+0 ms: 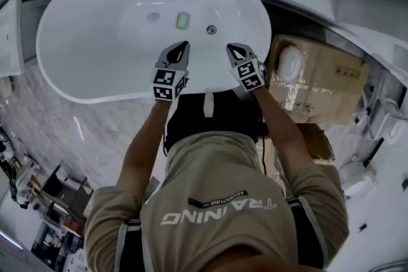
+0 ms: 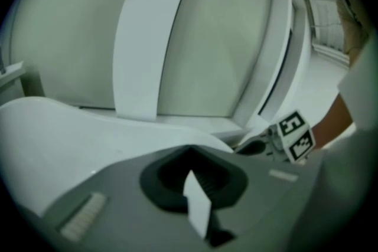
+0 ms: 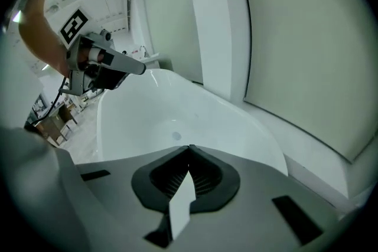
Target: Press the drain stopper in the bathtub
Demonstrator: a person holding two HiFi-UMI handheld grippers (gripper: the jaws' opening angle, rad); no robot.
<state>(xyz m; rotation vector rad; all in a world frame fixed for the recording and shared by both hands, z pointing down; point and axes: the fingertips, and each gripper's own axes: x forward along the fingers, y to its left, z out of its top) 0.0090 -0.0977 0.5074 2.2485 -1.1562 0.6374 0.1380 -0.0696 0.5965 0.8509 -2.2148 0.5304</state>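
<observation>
- The white oval freestanding bathtub lies below the person. The small round metal drain stopper sits on the tub floor near the far wall, right of centre, with nothing touching it.
- The left gripper hangs over the near rim. Its own view shows the fingers brought together at the tips with nothing between them.
- The right gripper is just beside it and is likewise closed and empty. It is the nearer of the two to the stopper, though still well apart from it and above it.
- Risk, wrong target: a small pale green rectangular patch lies just left of the stopper. I cannot tell what it is, and a press aimed by a quick glance could land there instead.
- Risk, glancing press: in the right gripper view the stopper is only a faint spot on glossy white. If the closed tips come down off-centre or tilted, they would likely skid on the slick floor and leave the stopper unlatched.
- Risk, collision: the grippers sit close together, so bringing both down could knock their marker cubes together. Using one alone seems safer.
- Risk, reach: leaning across the rim could drag a forearm on the tub edge and spoil the aim.
</observation>
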